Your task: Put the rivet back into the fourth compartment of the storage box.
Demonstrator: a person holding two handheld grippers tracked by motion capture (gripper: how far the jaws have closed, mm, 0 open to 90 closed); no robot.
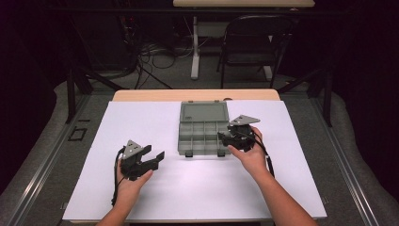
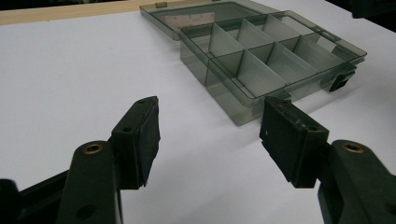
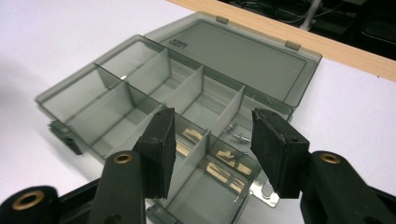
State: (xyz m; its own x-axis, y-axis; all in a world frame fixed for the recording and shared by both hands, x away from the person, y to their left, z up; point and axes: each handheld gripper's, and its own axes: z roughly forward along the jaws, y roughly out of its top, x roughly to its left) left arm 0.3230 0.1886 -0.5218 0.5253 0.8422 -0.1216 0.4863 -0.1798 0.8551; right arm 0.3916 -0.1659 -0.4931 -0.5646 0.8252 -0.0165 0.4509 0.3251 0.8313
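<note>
A smoky clear plastic organizer box [image 1: 203,133] lies open on the white table cover, its lid [image 1: 204,112] folded flat toward the far side. Dividers split it into several compartments [image 2: 261,60]. Small metal screws [image 3: 236,135] and tan pieces [image 3: 224,163] lie in the compartments nearest my right gripper. My right gripper [image 1: 225,138] hovers open over the box's right edge, its jaws [image 3: 210,140] spread above those compartments. My left gripper [image 1: 155,157] is open and empty, resting low over the bare cover to the left front of the box [image 2: 210,135].
The white cover [image 1: 141,197] spans most of the table, with a wooden strip [image 1: 150,95] along the far edge. A black folding chair [image 1: 254,42], a table leg [image 1: 195,52] and loose cables [image 1: 155,54] stand on the floor beyond.
</note>
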